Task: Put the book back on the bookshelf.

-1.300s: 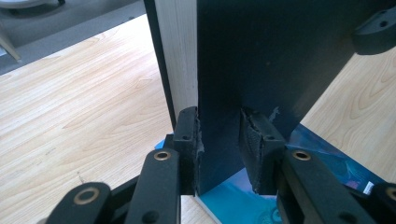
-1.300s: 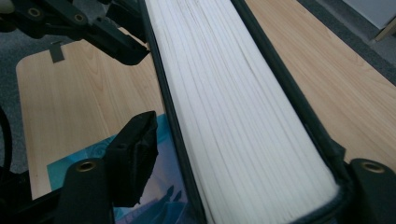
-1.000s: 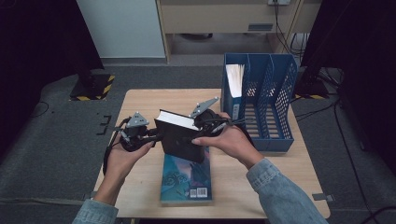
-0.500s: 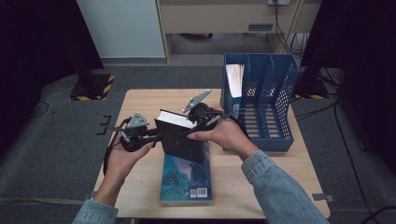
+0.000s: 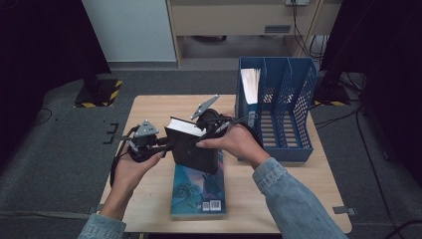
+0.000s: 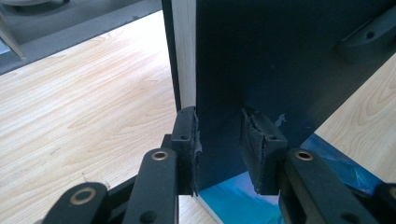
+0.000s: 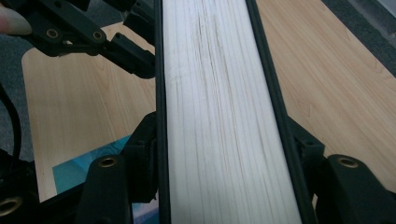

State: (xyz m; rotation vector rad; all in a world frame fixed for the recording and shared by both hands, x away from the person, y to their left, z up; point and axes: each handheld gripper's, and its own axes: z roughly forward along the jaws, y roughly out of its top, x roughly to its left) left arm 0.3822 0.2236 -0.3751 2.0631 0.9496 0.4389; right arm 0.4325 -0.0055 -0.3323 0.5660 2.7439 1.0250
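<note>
Dark room, grey floor, light wooden table point(image 5: 149, 107) in the middle of it. Blue mesh file rack point(image 5: 291, 122) stands on the table's right side, with a white-paged item upright in its leftmost slot.

I've got a black book point(image 5: 191, 149) held up on edge above the table centre, page block facing up and toward the rack. Under it a teal book point(image 5: 199, 191) lies flat near the front edge, barcode toward me.

My left gripper point(image 6: 219, 140) comes in from the left. Its pads straddle the dark cover near the book's lower corner; the left pad sits right at the cover edge by the page block, the other lies against the cover face. Whether they actually pinch I can't tell from that angle.

My right gripper point(image 7: 229, 140) is on the book's far right end, just beside the rack. Its jaws have just been closing, and the book sits between them: one jaw hard against each cover, cream page edges point(image 7: 219, 116) running straight up the middle. Clamped across the full thickness. Left gripper's jaws visible beyond, at upper left of the right gripper view.
</note>
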